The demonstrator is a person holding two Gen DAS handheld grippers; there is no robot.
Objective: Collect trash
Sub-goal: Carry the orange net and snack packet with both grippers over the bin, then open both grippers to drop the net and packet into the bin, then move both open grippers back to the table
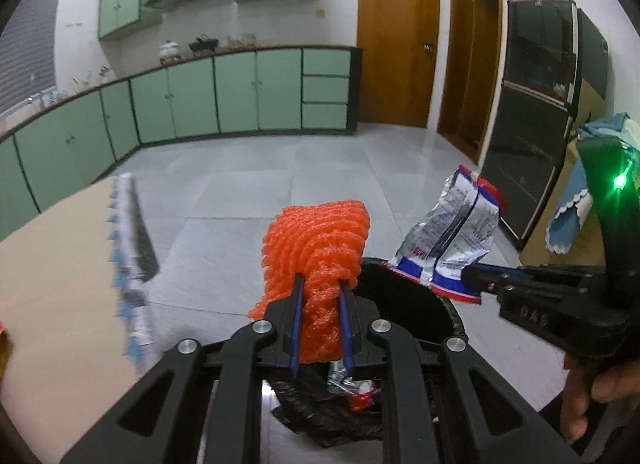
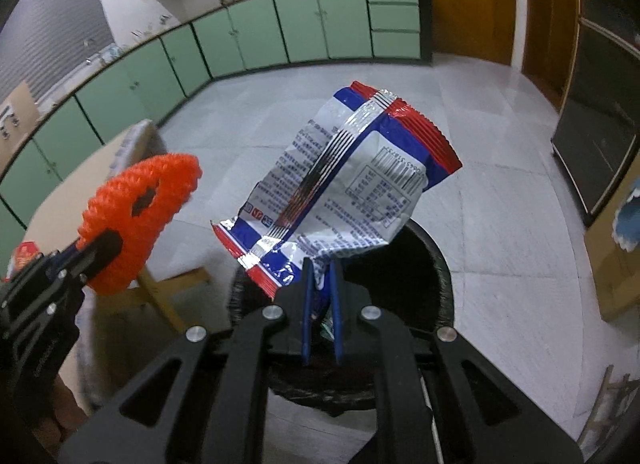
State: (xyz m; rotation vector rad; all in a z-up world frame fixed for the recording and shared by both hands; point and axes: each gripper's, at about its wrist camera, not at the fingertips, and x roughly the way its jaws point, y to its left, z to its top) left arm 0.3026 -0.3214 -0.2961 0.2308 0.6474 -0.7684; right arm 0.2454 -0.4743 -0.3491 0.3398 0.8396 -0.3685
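My left gripper [image 1: 322, 284] pinches orange foam netting [image 1: 320, 240]; my right gripper [image 2: 321, 268] pinches a snack wrapper [image 2: 340, 184]. Both hang above the black-lined bin [image 2: 436, 264] on the grey tile floor [image 2: 500, 192], beside the beige table's corner [image 1: 60, 264]. Green cabinets [image 1: 236, 92] line the far wall.

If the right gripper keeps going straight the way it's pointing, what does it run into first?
Probably the black-lined trash bin. The right gripper, fingers shut on the snack wrapper, angles down toward the bin's open mouth, so it would likely enter the opening or meet the far rim. Depth is hard to judge here.
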